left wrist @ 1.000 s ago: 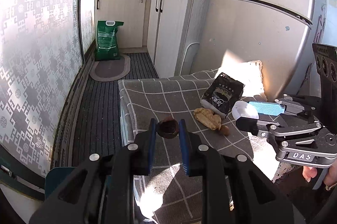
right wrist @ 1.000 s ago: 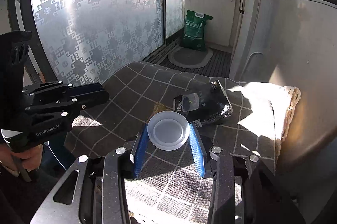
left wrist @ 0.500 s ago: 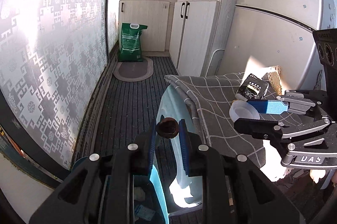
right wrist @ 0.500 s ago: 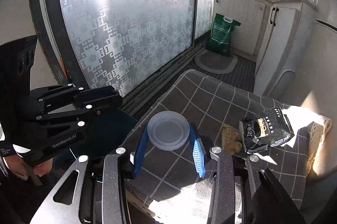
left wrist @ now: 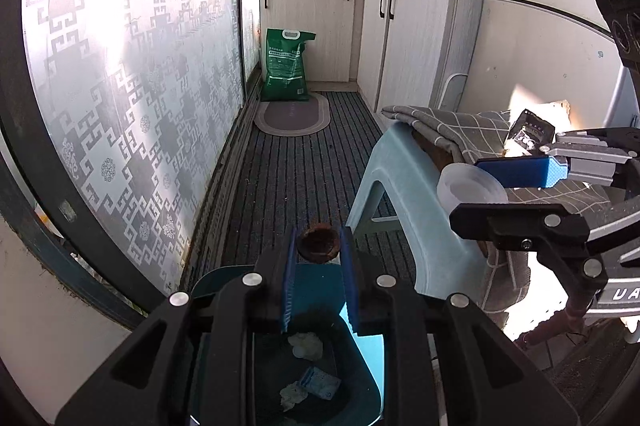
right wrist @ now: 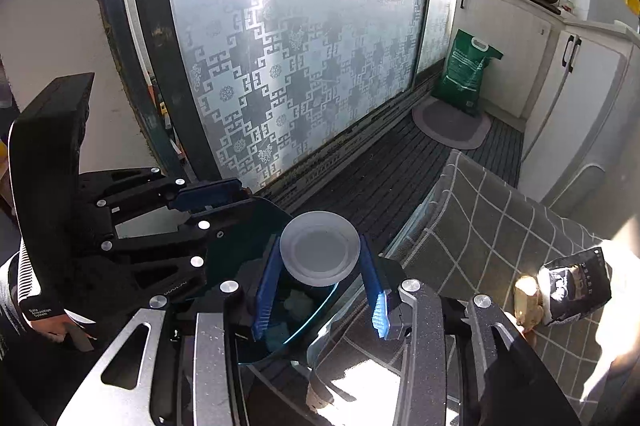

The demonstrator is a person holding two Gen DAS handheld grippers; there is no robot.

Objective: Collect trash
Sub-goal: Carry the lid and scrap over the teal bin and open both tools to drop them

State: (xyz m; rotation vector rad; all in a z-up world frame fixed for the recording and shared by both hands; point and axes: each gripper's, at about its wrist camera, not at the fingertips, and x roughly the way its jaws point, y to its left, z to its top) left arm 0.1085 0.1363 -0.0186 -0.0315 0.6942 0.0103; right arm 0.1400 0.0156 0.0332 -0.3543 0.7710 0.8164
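My left gripper [left wrist: 318,246] is shut on a dark brown nut shell [left wrist: 318,245] and holds it over the far rim of a teal trash bin [left wrist: 360,382] that has paper scraps inside. My right gripper [right wrist: 320,262] is shut on a clear plastic cup [right wrist: 320,253] above the same bin [right wrist: 256,238]; the cup also shows in the left wrist view [left wrist: 468,192]. A black snack bag [right wrist: 576,288] and a yellowish peel [right wrist: 528,300] lie on the grey checked cloth [right wrist: 500,210].
A light blue plastic stool [left wrist: 416,194] carries the cloth, right beside the bin. A frosted patterned glass door [left wrist: 132,74] runs along the left. A green sack [left wrist: 286,66], an oval mat [left wrist: 294,114] and white cabinets [left wrist: 408,38] stand further back. The fridge [left wrist: 540,66] is on the right.
Both grippers have moved off the cloth-covered stool, left and down, carrying the shell and the cup, and now hang over the teal bin.
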